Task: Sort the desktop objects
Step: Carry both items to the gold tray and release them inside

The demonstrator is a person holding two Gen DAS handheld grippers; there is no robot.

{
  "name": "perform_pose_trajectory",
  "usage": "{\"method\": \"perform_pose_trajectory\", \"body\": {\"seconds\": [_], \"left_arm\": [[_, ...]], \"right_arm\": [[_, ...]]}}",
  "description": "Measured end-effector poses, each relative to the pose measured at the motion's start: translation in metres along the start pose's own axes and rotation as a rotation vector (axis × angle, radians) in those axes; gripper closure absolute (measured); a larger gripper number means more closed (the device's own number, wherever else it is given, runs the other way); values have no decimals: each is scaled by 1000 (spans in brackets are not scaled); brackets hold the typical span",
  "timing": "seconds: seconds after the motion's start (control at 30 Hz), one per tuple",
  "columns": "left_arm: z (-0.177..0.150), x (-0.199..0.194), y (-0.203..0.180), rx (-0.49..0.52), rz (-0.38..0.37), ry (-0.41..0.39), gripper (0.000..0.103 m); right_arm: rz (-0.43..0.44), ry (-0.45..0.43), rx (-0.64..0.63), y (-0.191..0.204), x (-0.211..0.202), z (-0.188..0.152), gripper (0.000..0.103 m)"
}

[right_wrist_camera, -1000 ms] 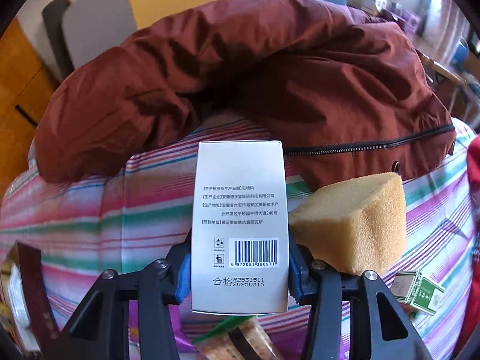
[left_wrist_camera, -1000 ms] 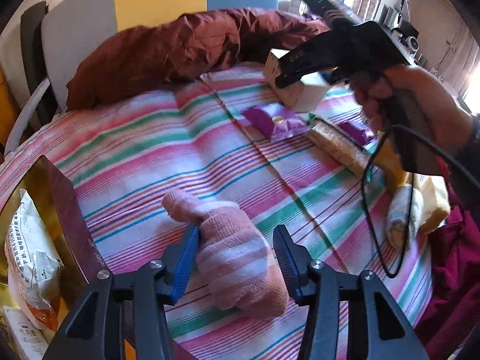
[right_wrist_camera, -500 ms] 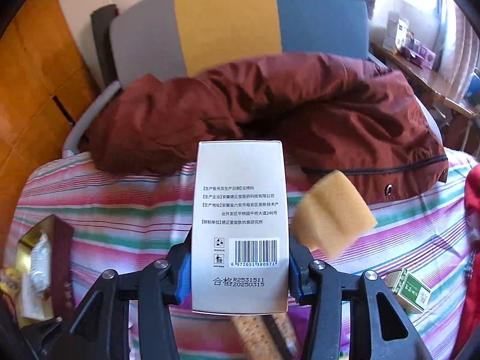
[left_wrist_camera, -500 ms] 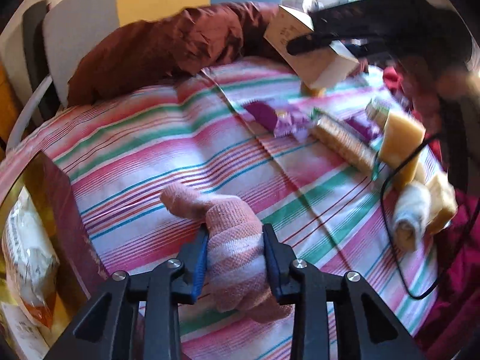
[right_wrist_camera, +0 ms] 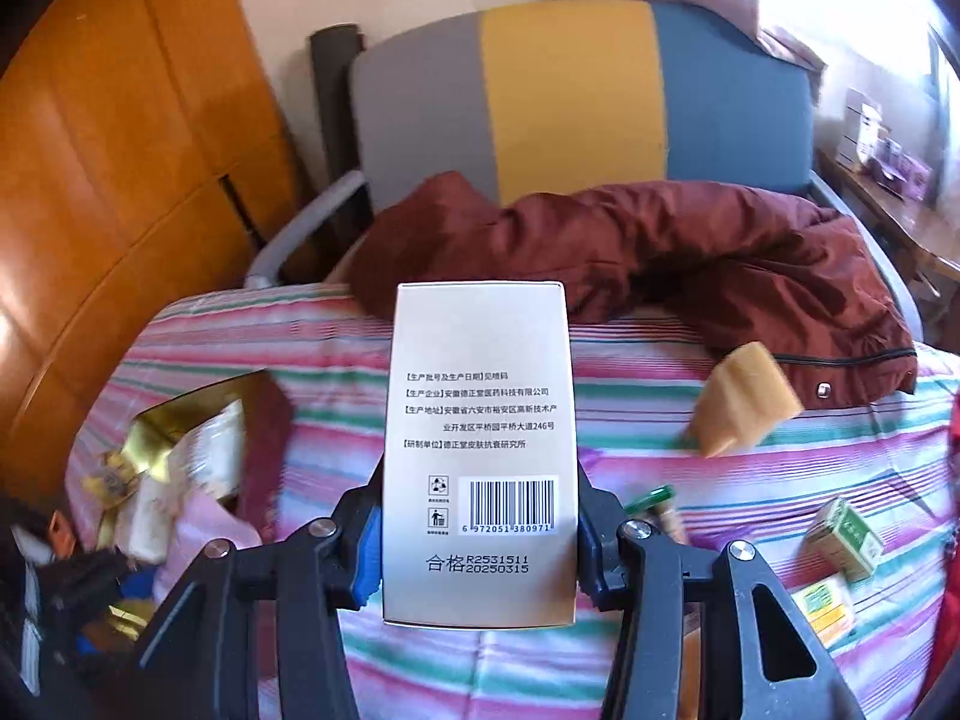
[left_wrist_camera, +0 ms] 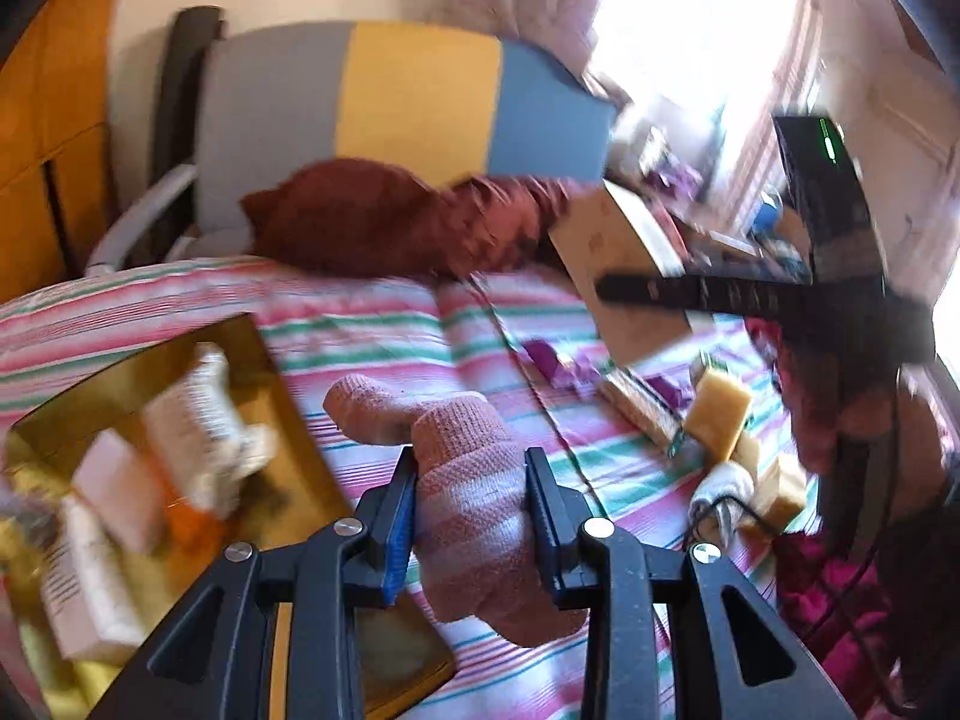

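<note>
My left gripper [left_wrist_camera: 473, 498] is shut on a pink knitted glove [left_wrist_camera: 474, 480] and holds it lifted above the striped cloth, beside a gold-lined open box [left_wrist_camera: 150, 360] at the left with packets inside. My right gripper [right_wrist_camera: 480, 534] is shut on a white carton [right_wrist_camera: 480, 420] with a barcode and printed text, held upright above the cloth. That gripper and carton [left_wrist_camera: 624, 276] also show at the right of the left wrist view. The gold box [right_wrist_camera: 180, 420] lies at the left in the right wrist view.
Yellow sponges [right_wrist_camera: 744, 402], small green-and-white boxes [right_wrist_camera: 846, 534], a purple wrapper [left_wrist_camera: 552, 360] and a cracker pack [left_wrist_camera: 642, 414] lie on the striped cloth [left_wrist_camera: 390, 324]. A dark red jacket [right_wrist_camera: 690, 252] rests against a grey-yellow-blue chair back [right_wrist_camera: 570, 90]. A wooden cabinet [right_wrist_camera: 120, 180] stands at the left.
My left gripper closed on the pink glove and lifted it toward the gold box. My right gripper rose and moved back with the white carton.
</note>
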State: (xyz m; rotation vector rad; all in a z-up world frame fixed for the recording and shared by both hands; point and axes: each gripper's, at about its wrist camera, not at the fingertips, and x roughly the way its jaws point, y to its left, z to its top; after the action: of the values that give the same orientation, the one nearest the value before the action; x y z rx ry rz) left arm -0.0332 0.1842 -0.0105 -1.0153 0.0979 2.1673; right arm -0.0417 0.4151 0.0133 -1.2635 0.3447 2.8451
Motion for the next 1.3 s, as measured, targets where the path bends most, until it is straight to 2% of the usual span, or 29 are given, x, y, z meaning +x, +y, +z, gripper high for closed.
{"method": "perform_pose_trajectory", "body": {"seconds": [0.23,0.37,0.53,0.67,0.77,0.87,1.0,1.07,1.2,1.3], "left_arm": [[-22,-66,64,-143,141,-85,70],[-49,-92,103,-210,256,-79,70],[-83,-98,145,-287,369,-31,69],[-94,-78,162,-293,435,17,69],[-100,-74,169,-337,440,16,61],[-102,-78,169,-347,457,-11,50],[-104,-83,170,-355,466,-28,48],[-105,-89,169,-371,471,-42,48],[-100,-101,161,-364,492,-73,48],[-94,-110,151,-350,479,-107,48]], "right_arm": [[133,10,-94,67,-6,-15,53],[214,38,-167,114,-3,-26,53],[287,74,-206,160,12,-36,53],[330,96,-222,198,28,-37,51],[378,114,-221,218,36,-40,45],[377,132,-234,226,39,-45,41],[356,166,-233,224,44,-59,40],[344,176,-226,219,45,-68,36],[304,168,-232,207,39,-81,34],[289,159,-228,198,31,-89,32]]}}
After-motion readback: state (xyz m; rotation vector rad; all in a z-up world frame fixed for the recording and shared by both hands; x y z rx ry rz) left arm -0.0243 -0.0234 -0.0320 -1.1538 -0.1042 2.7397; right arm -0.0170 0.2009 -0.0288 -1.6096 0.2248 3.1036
